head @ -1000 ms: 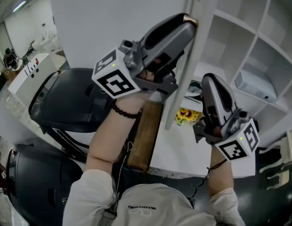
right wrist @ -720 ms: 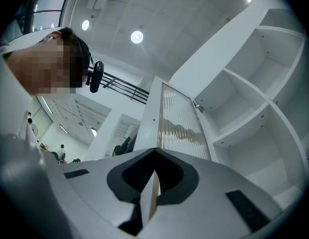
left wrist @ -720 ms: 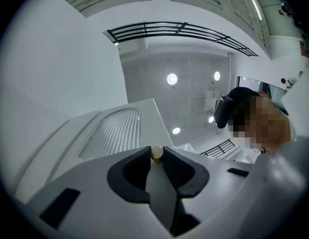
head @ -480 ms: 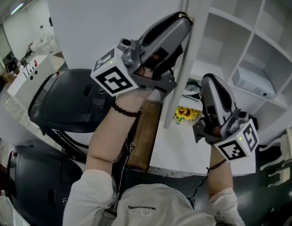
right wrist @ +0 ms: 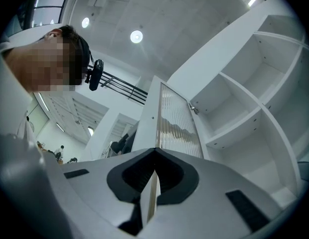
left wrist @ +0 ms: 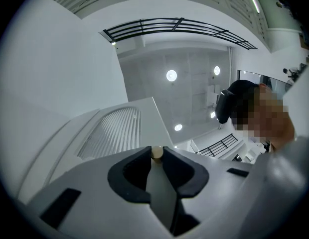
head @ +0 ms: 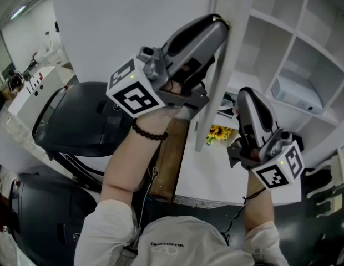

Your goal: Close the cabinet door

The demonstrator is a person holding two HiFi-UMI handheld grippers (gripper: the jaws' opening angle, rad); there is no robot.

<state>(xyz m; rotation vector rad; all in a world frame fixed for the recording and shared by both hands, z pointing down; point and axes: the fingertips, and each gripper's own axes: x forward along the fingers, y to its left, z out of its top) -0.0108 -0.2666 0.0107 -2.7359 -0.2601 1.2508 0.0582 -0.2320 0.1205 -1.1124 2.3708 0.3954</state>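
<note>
**A:** What's the left tool on?

**B:** I see my left gripper with jaws that have just been closing. They now pinch the small round knob at the edge of the cabinet door. The door stands open, edge toward me, beside the shelves.

**A:** And the right?

**B:** My right gripper hangs near that door edge, jaws pressed together, empty.

**A:** Any writing?

**B:** Print on the person's shirt, too small to read.

No legible text. Head view: short dark print line on shirt, too small to read. Left marker cube, right marker cube: black-white square codes only. Dark marks on white box, unreadable.
</note>
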